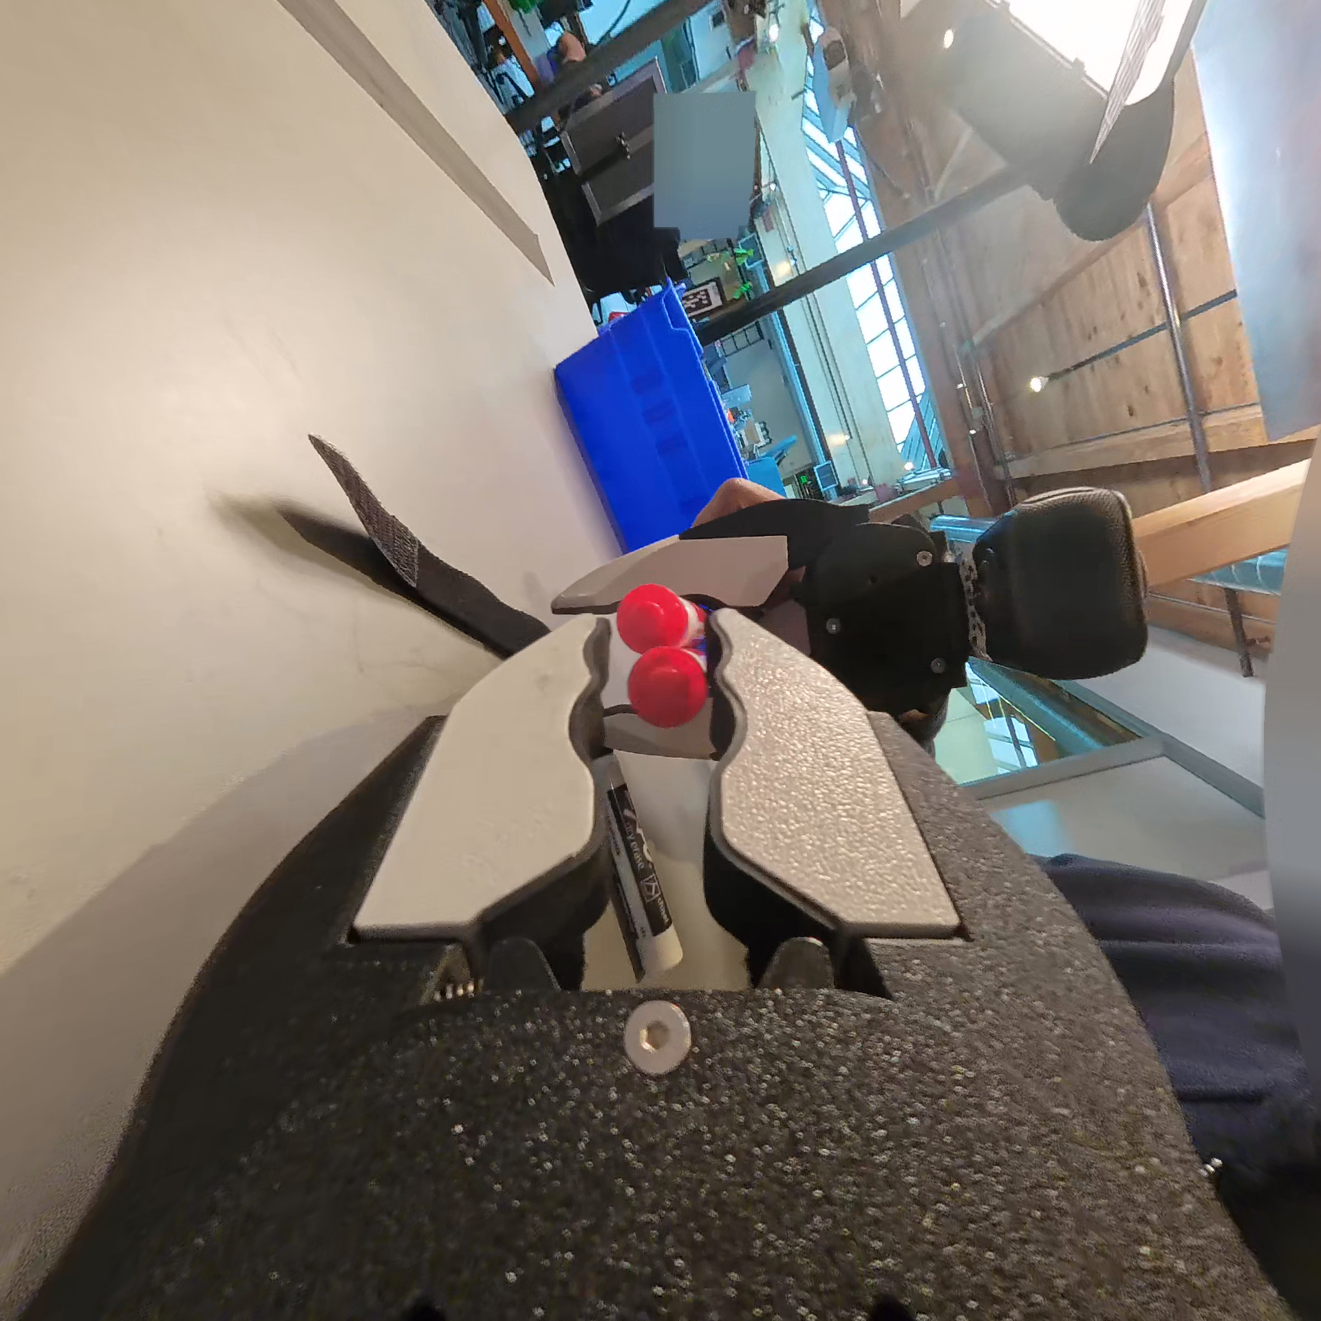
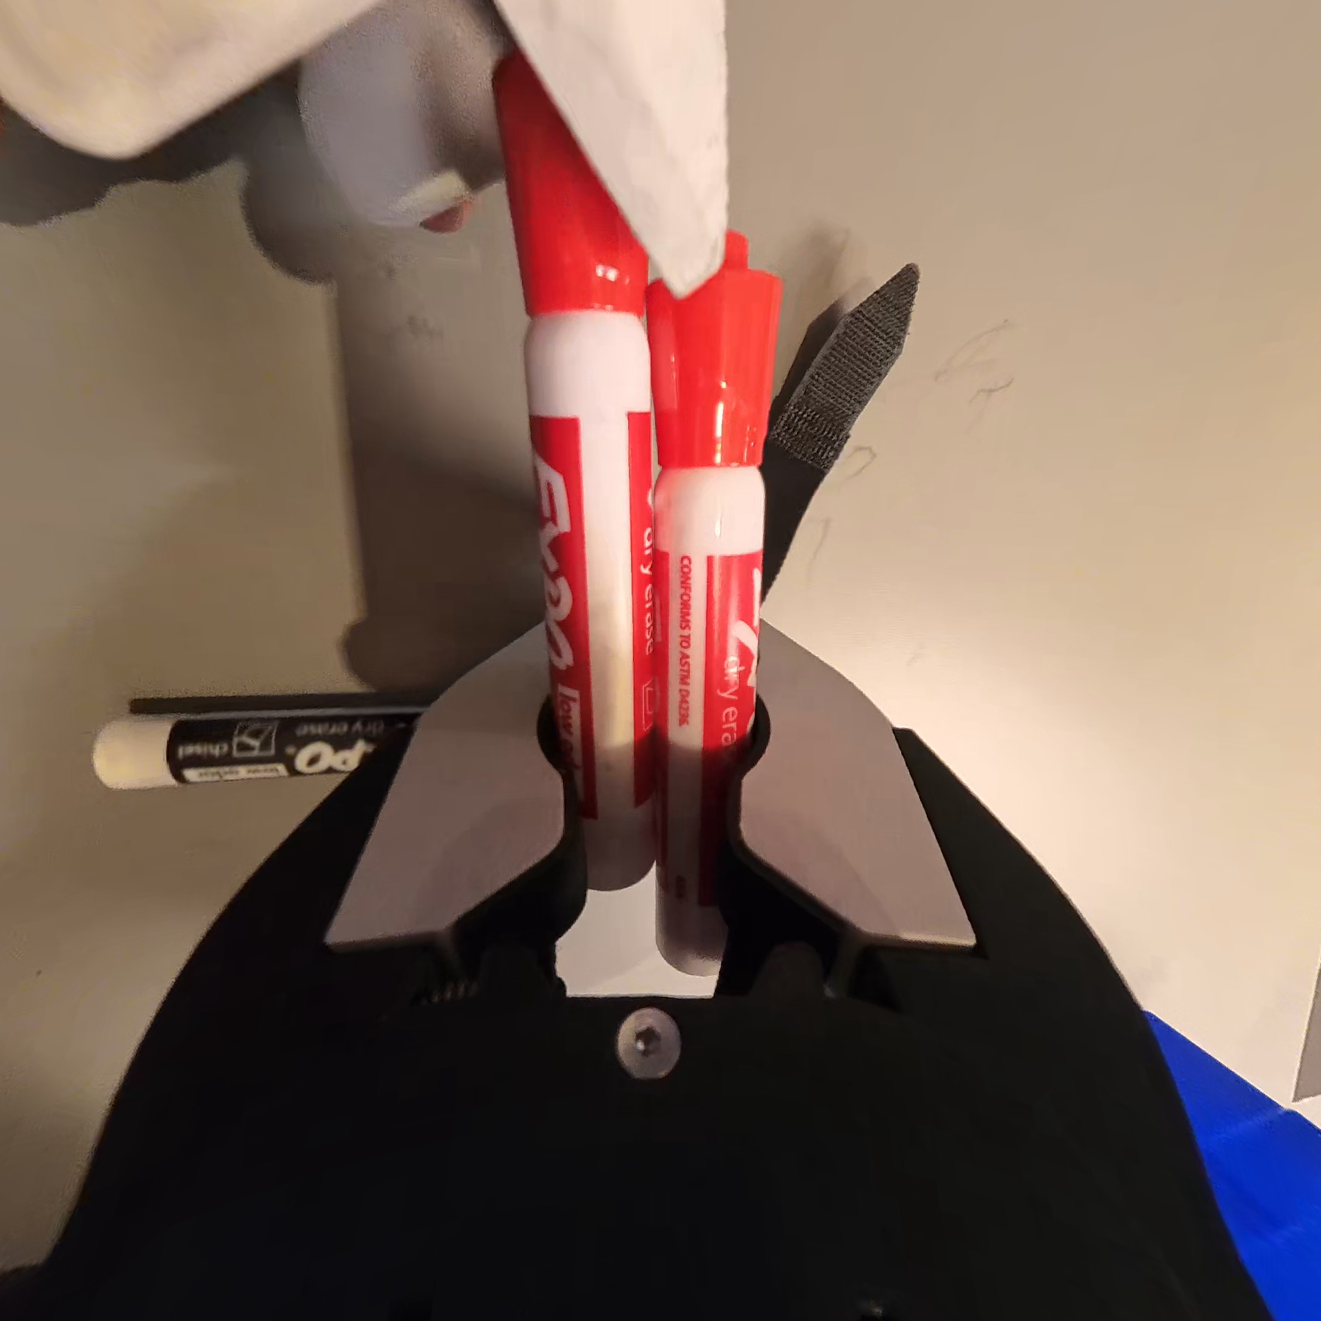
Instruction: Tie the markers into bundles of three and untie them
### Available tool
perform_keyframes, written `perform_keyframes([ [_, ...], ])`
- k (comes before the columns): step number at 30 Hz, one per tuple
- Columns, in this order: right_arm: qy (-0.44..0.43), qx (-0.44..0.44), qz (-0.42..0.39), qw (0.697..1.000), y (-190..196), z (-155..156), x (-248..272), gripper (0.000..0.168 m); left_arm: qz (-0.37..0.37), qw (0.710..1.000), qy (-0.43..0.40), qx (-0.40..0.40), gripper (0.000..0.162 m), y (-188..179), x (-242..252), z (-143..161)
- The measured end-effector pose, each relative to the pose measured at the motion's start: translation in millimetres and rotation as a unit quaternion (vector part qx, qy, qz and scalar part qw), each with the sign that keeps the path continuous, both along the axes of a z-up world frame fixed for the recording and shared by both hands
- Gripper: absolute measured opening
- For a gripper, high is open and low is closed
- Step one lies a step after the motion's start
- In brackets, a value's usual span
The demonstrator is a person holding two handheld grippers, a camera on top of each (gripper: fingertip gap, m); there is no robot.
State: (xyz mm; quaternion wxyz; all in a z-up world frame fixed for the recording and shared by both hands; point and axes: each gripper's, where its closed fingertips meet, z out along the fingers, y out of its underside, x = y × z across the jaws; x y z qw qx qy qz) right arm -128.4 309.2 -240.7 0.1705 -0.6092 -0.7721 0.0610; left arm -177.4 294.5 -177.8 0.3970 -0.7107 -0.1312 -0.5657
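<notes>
Two red dry-erase markers lie side by side, held above the white table. My right gripper is shut on their barrels. My left gripper is shut on their red caps; one of its pale fingers covers the caps in the right wrist view. The right gripper's fingers show above and below the caps in the left wrist view. A black marker lies loose on the table under the left gripper, and it also shows in the left wrist view. A black hook-and-loop strap lies open under the red markers.
The strap's free end sticks up from the table to the left of the left gripper. A blue plastic bin stands at the table's far edge, and its corner shows in the right wrist view. A black office chair stands beyond the table. About 8 cm separates my left fingertips from my right.
</notes>
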Motion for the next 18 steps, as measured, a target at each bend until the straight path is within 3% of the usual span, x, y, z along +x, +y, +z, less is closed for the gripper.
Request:
perform_keyframes([
  [18, -0.016, 0.006, 0.004, 1.000, 1.6, -3.9, 4.2, 0.042, 0.026, 0.999, -0.017, -0.010, 0.019, 2.0, 3.2, -8.2],
])
